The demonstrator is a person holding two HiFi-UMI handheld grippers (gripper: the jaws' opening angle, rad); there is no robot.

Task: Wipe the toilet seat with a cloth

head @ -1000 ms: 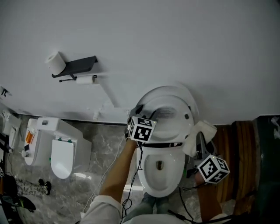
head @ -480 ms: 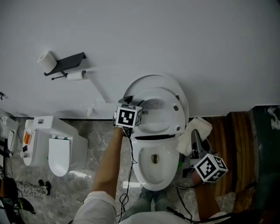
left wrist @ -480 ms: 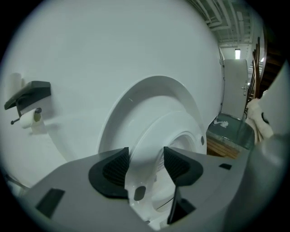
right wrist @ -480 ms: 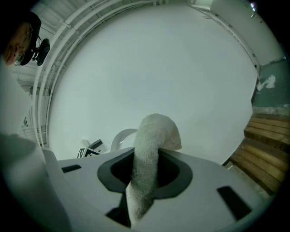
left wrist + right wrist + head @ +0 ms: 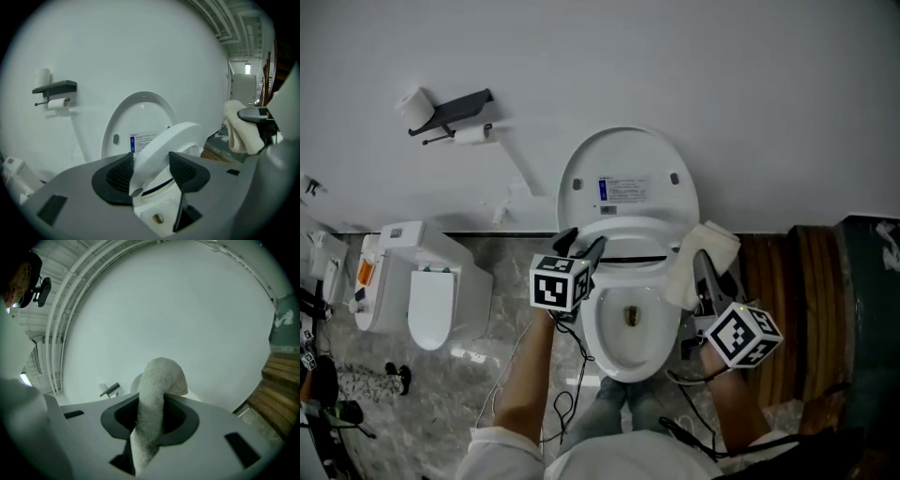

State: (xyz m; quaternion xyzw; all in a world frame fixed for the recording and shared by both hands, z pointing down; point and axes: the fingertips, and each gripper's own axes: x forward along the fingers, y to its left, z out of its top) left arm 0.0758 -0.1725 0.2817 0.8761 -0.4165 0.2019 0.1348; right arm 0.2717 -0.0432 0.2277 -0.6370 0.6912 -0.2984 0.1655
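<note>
While the left gripper (image 5: 150, 168) has its two dark ribbed pads (image 5: 119, 172) pressed against either side of the toilet seat (image 5: 164, 145), the white ring stands tilted, half raised, its front edge gripped between the jaws. Behind it the lid (image 5: 140, 117) stands upright against the white wall, a printed label on its inner face. Below the gripped edge the open bowl (image 5: 628, 323) shows, with water at the bottom.

Seen from the head view, the left gripper (image 5: 581, 251) sits at the bowl's left front, and the seat (image 5: 637, 239) appears edge-on between lid (image 5: 628, 183) and bowl.

Over on the other side, the right gripper (image 5: 150, 416) is clenched on a pale terry cloth (image 5: 159, 380), which rises from between its jaws and folds over at the top. From above, this gripper (image 5: 708, 272) hangs beside the bowl's right rim with the cloth (image 5: 698, 258) bunched at its tip (just right of the seat's right edge). In the left gripper view the cloth (image 5: 239, 129) hangs off to the right, apart from the seat.

Farther out, a dark wall shelf (image 5: 455, 108) carries a paper roll (image 5: 417, 105), and wooden steps (image 5: 797, 300) lie to the right.
</note>
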